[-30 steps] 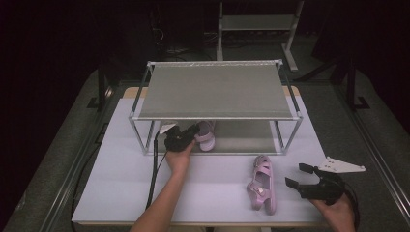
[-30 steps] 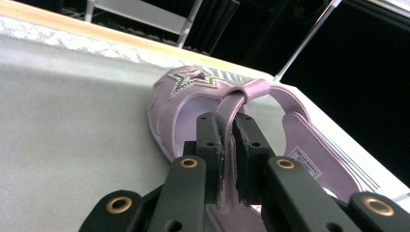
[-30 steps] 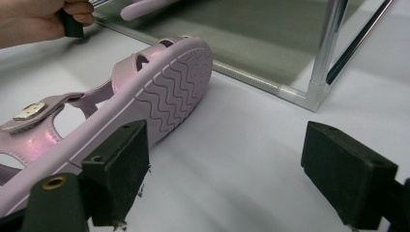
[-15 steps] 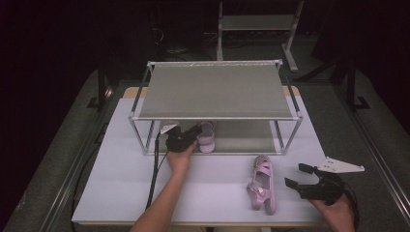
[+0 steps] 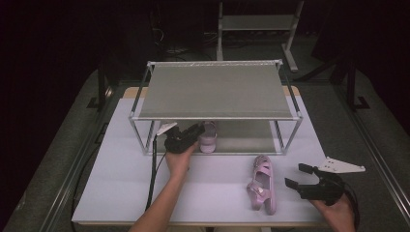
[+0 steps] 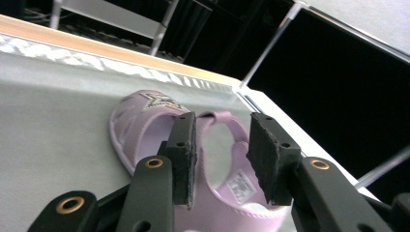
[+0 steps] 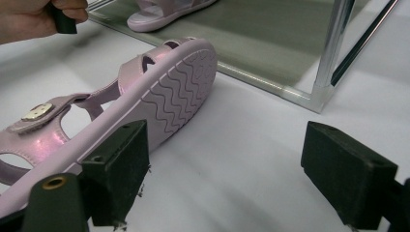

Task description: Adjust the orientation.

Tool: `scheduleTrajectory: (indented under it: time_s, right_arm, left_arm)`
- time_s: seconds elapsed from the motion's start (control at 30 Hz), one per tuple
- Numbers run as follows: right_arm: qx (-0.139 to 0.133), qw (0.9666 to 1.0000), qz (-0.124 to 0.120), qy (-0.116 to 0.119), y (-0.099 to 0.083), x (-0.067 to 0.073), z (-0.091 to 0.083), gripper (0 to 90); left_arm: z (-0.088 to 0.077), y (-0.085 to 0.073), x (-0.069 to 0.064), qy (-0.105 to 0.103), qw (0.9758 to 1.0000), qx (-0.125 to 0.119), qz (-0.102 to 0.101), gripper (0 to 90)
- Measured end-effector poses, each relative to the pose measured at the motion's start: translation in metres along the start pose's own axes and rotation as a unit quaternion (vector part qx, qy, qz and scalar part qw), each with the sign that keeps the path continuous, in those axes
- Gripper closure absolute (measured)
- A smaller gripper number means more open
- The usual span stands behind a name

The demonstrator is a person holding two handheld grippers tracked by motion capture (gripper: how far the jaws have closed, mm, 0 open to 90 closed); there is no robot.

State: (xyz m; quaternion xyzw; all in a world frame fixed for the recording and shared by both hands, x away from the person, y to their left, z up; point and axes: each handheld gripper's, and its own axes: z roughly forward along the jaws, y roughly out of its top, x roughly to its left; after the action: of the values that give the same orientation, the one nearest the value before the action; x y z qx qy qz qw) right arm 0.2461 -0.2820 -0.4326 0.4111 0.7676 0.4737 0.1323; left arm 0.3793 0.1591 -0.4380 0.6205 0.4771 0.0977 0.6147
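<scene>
A pink sandal (image 5: 209, 138) (image 6: 145, 116) lies on the lower shelf (image 5: 246, 137) of a metal rack, toe pointing away. My left gripper (image 5: 196, 130) (image 6: 222, 154) reaches in at its heel. Its jaws have just been opening, and the heel strap stands between the pads without either pressing on it. The matching pink sandal (image 5: 262, 183) (image 7: 164, 92) lies on its side on the white table, its ridged sole facing my right gripper (image 5: 296, 176) (image 7: 232, 179). That gripper stands open just right of it, with nothing between its jaws.
The rack's grey top shelf (image 5: 212, 92) overhangs the lower one, and its corner post (image 7: 331, 48) stands close ahead of my right gripper. The white table (image 5: 111, 183) has free room at the front left. The left hand (image 7: 29, 19) holds its gripper at the shelf edge.
My left gripper's jaws have parted from the sandal, which now rests on the lower shelf. The right gripper and the second sandal have stayed put.
</scene>
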Motion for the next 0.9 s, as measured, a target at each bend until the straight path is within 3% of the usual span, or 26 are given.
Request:
scheduleTrajectory:
  time_s: [0.23, 0.3, 0.53, 0.6, 0.87, 0.9]
  right_arm:
    - [-0.003, 1.0000, -0.001, 0.003, 0.001, 0.001, -0.001, 17.3]
    - [-0.006, 1.0000, -0.004, 0.004, 0.002, 0.003, -0.001, 17.3]
    - [-0.008, 0.9998, -0.002, 0.018, 0.004, 0.008, -0.001, 18.1]
    - [-0.012, 0.9995, -0.003, 0.028, 0.005, 0.009, -0.002, 24.6]
    - [-0.028, 0.9983, 0.000, 0.052, 0.010, 0.014, -0.007, 32.9]
    - [-0.033, 0.9972, 0.001, 0.067, 0.013, 0.016, -0.007, 37.7]
  left_arm:
    - [-0.012, -0.005, -0.009, -0.004, 1.0000, -0.002, -0.003, 61.7]
    - [-0.017, -0.006, -0.010, -0.004, 0.9999, 0.002, 0.010, 60.8]
    - [-0.033, -0.011, -0.016, -0.012, 0.9998, 0.007, 0.014, 59.3]
    - [-0.038, -0.013, -0.019, -0.013, 0.9998, 0.008, 0.016, 59.1]
    - [-0.058, -0.016, -0.026, -0.027, 0.9990, 0.021, 0.028, 54.0]
    - [-0.061, -0.016, -0.027, -0.031, 0.9990, 0.021, 0.026, 51.7]
